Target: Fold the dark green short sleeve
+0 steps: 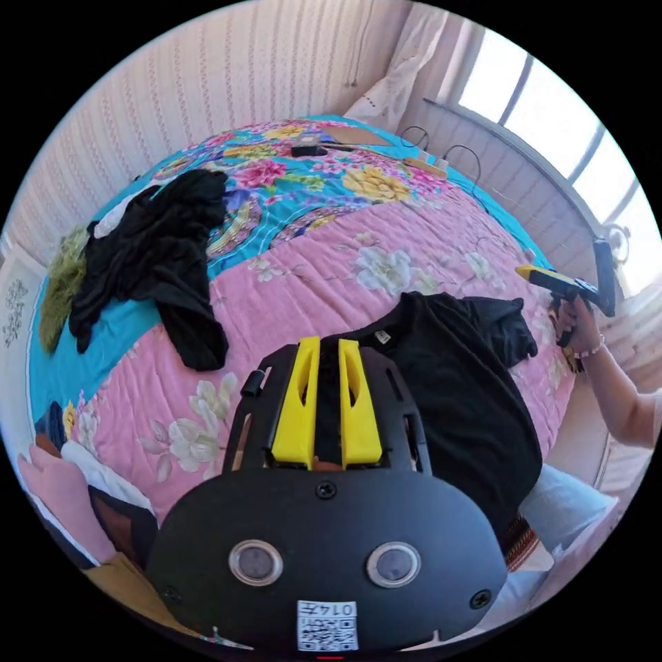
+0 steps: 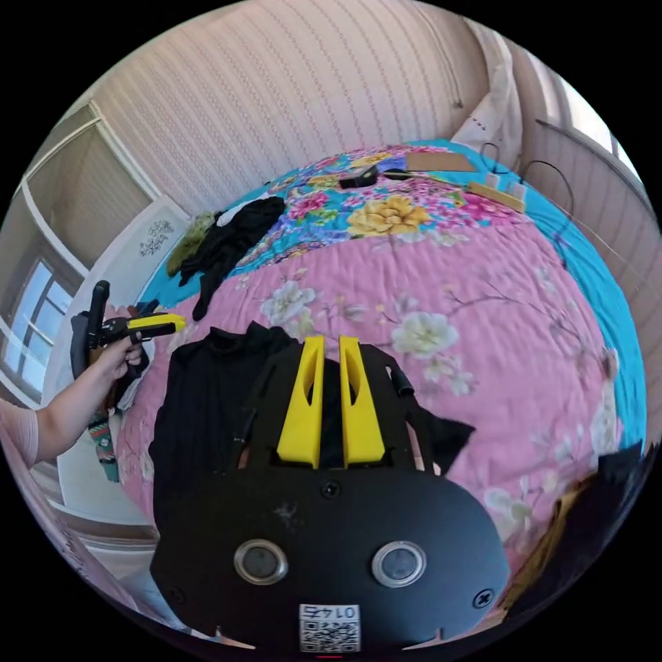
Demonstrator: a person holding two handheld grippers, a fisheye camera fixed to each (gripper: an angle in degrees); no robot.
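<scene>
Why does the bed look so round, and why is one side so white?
Left gripper view: the fisheye lens bulges the quilt into a dome, and daylight blows the window out to white. Right gripper view: the same bulge bends the striped wall, and the dark shirt shows almost no detail.

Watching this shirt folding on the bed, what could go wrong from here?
The dark shirt hangs over the near edge of the bed, so a tug might slide it off. One sleeve lies bunched, which could leave a crooked fold. The left gripper and right gripper have jaws slightly apart, held above the cloth, so a careless close might pinch the quilt too.
</scene>
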